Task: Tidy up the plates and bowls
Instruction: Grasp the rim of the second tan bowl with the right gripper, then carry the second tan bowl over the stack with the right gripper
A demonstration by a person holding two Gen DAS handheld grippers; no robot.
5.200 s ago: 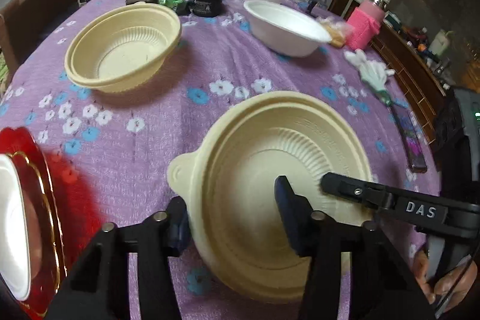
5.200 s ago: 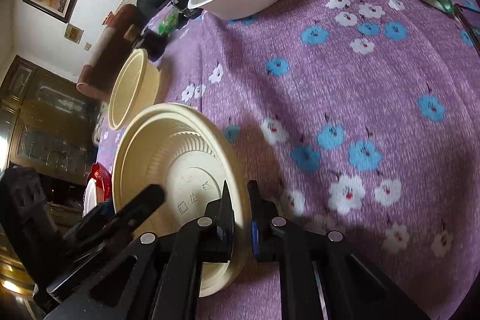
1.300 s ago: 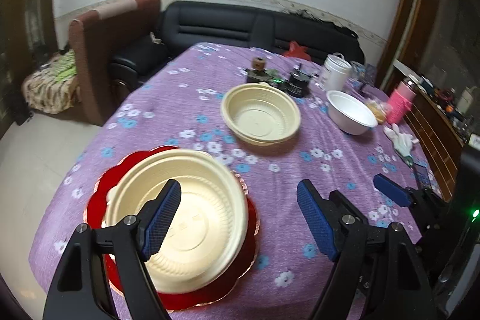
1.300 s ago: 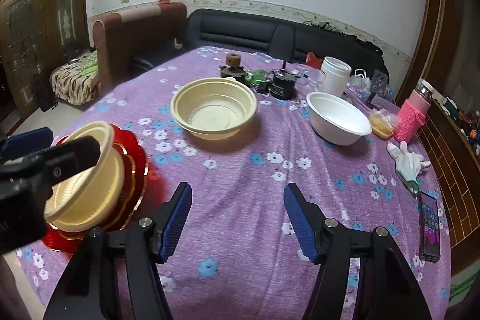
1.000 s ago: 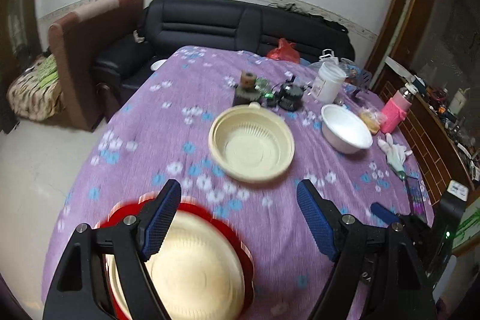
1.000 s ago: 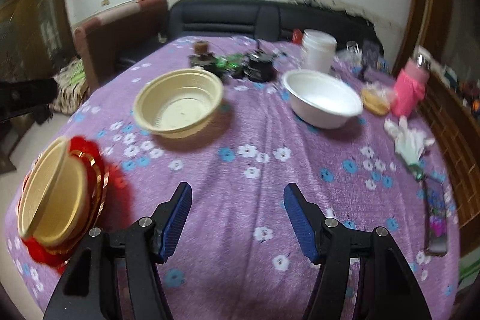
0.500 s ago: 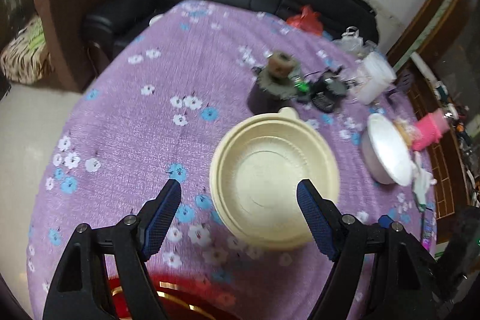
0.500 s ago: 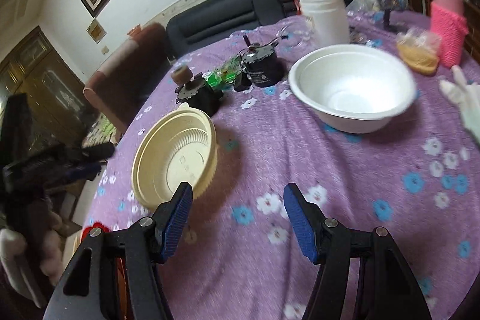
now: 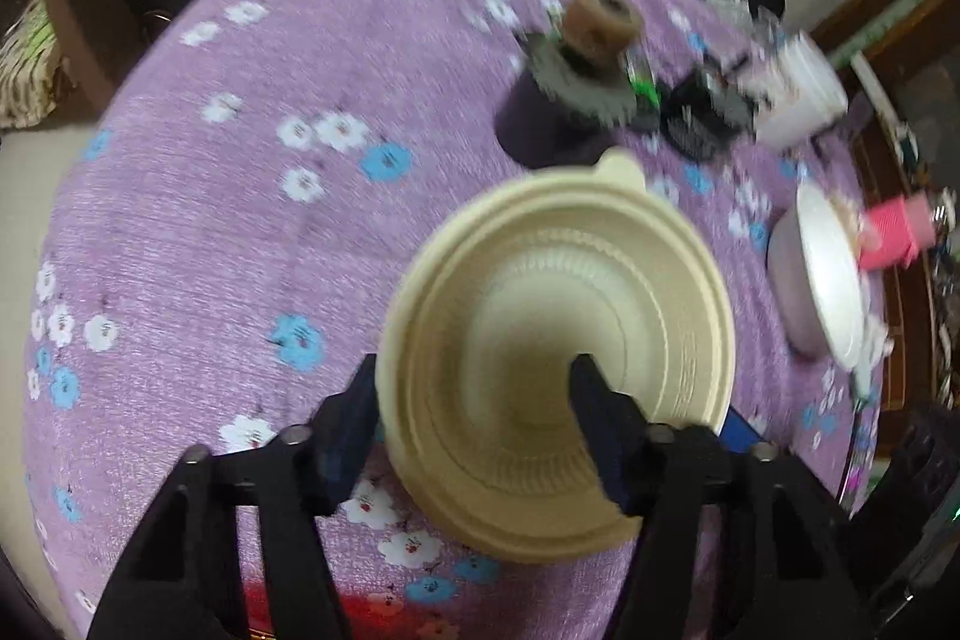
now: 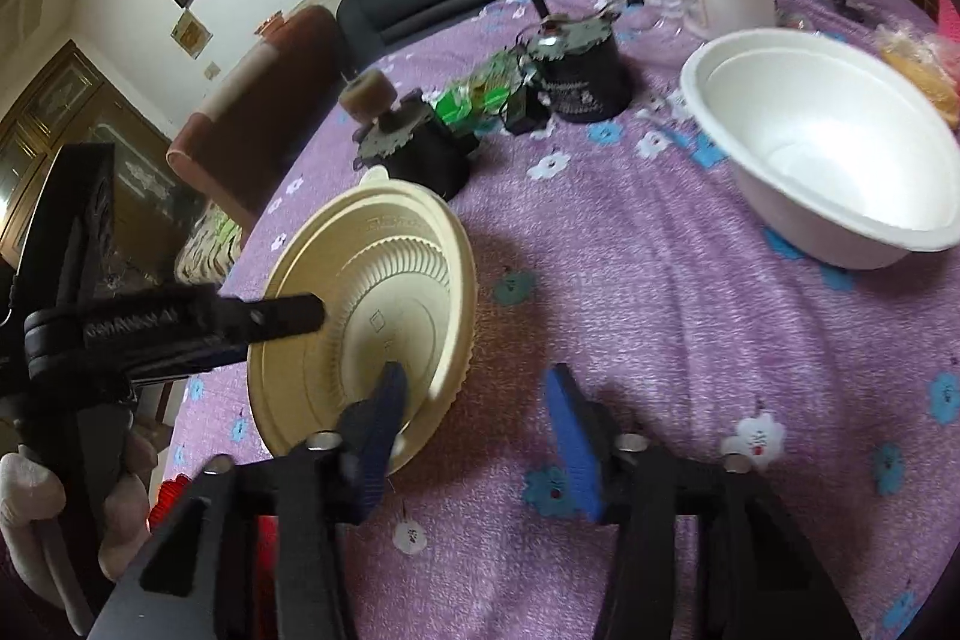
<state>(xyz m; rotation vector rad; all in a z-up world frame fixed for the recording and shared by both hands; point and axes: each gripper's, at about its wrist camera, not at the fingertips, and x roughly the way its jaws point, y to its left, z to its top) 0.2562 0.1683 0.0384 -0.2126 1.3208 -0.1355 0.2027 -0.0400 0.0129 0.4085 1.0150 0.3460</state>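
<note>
Both tongs (image 9: 474, 418) (image 10: 477, 415) now closing astride cream bowl (image 9: 558, 304), seemingly unpinched

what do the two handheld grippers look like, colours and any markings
Both the left gripper and the right gripper have black angular frames with silver bolt heads and two fingers tipped with blue pads. In the right wrist view the left gripper's finger carries raised lettering, too blurred to read.

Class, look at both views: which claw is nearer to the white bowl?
Right. The right claw straddles the cream bowl's near rim, closing, facing the white bowl across bare cloth. The left claw grips at the cream bowl's far side.
</note>
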